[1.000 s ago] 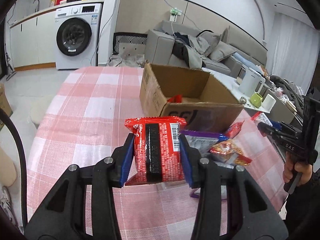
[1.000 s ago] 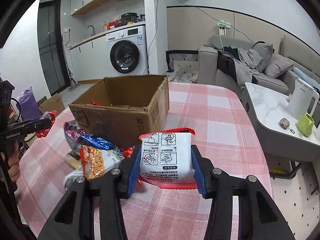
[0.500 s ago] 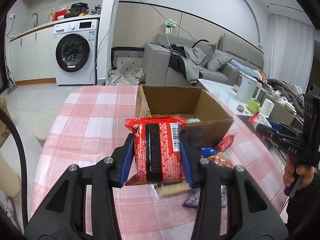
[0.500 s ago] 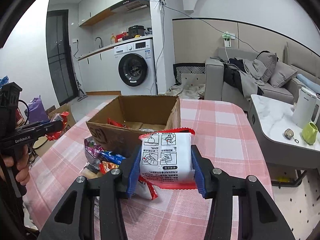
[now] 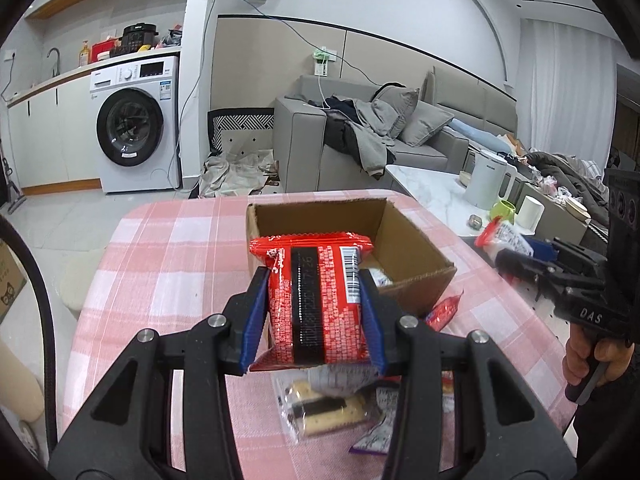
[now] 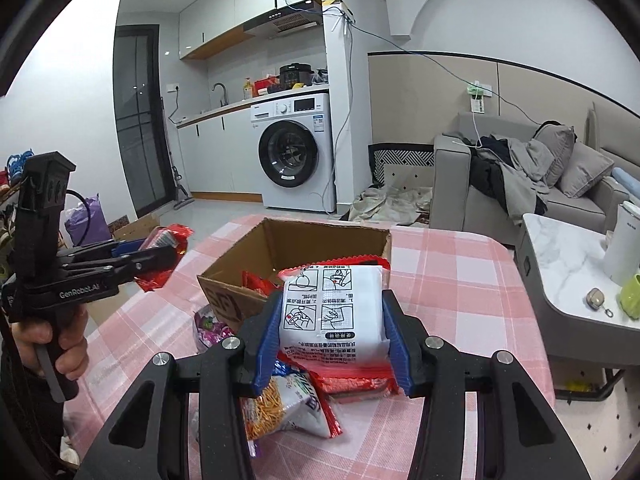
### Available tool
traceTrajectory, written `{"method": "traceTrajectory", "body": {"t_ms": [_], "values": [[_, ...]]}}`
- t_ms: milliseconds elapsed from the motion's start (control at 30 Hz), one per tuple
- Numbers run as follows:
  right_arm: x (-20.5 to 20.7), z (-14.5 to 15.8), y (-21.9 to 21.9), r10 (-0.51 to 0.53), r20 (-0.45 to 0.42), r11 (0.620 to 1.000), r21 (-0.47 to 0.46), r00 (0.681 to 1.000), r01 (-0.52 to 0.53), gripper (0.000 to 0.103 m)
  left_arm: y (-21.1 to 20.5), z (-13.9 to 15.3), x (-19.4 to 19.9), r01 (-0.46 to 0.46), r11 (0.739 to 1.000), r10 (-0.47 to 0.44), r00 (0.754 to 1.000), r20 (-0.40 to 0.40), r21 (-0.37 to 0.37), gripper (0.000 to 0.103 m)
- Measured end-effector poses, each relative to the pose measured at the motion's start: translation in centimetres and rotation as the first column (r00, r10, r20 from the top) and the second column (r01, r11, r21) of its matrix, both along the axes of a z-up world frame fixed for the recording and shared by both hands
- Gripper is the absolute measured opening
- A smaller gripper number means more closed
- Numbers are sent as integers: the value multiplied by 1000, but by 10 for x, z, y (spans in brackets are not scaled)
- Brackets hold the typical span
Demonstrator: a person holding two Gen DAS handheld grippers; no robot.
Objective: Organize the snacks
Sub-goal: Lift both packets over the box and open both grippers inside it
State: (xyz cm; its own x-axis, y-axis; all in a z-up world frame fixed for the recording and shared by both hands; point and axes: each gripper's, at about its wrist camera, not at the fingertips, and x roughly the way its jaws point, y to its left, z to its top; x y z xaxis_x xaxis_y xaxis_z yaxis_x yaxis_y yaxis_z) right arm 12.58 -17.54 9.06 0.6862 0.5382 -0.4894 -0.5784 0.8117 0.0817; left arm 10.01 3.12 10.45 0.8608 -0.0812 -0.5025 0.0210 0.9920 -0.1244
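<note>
My left gripper (image 5: pixel 314 316) is shut on a red snack packet (image 5: pixel 316 300), held in the air just before the open cardboard box (image 5: pixel 416 256). In the right wrist view my right gripper (image 6: pixel 332 340) is shut on a white and red snack packet (image 6: pixel 334 308), also lifted in front of the same cardboard box (image 6: pixel 232 276), which holds a few packets. Loose snacks lie on the pink checked tablecloth (image 5: pixel 160 272) below: a biscuit pack (image 5: pixel 324 408) and a noodle snack bag (image 6: pixel 288 404). Each gripper shows in the other's view, with a hand on its handle.
The table's rounded edges drop to the floor on the left and far side. A marble side table (image 6: pixel 560 264) with a white kettle (image 5: pixel 486 180) and green mug stands to the right. A sofa (image 5: pixel 360 144) and washing machine (image 5: pixel 136 128) stand beyond.
Both grippers have risen with their packets still held. The box now sits lower in both views and its inside shows more, and more loose snacks show under the packets.
</note>
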Motion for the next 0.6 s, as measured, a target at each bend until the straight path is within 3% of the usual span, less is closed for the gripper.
{"method": "traceTrajectory", "body": {"t_ms": [300,600], "values": [[20,2,13,19,-20,1000,20,1000,-19,48,-20,8,39,14,999,-14,1000,7,34,40],[45,-5,30,34,-51,999,18,998,-33,48,-35,-2,82,29,998,-28,999,-22,57,40]]}}
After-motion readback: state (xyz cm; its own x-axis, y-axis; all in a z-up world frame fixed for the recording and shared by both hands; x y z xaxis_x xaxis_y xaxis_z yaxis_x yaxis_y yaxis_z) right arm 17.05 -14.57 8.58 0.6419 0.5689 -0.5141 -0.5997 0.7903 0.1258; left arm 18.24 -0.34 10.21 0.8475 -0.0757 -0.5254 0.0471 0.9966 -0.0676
